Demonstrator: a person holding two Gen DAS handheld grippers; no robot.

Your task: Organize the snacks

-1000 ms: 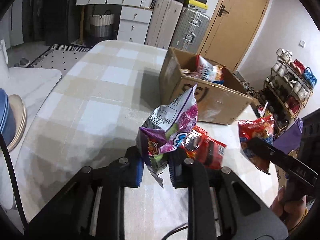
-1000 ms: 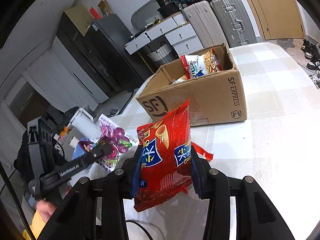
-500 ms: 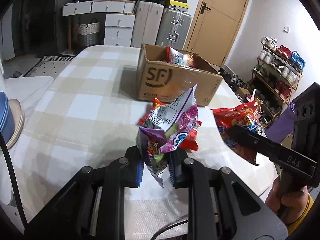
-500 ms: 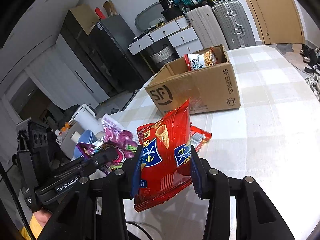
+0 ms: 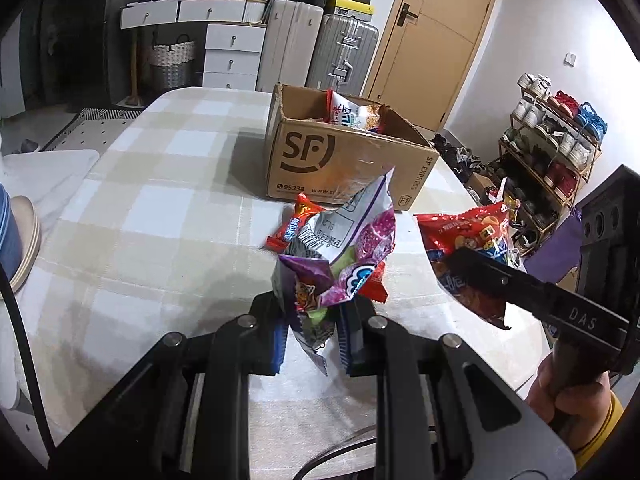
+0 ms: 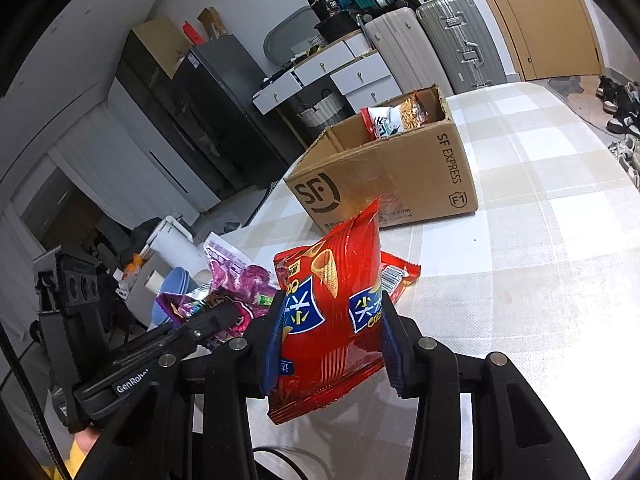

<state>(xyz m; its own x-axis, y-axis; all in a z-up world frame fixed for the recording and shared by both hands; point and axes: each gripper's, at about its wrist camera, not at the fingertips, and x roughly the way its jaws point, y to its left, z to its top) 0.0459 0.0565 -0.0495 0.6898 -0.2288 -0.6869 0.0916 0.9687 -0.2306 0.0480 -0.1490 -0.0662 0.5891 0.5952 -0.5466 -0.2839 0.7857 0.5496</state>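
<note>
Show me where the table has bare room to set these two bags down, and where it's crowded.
Bare tablecloth lies wide left of the cardboard box in the left wrist view, and right of it in the right wrist view. The crowded spot is just before the box, where a small red packet lies behind the held purple bag and red bag.

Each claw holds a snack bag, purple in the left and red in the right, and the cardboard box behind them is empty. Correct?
Not quite. The cardboard box is not empty: the right wrist view shows a snack packet inside. The left claw does hold the purple bag, the right claw the red bag.
</note>
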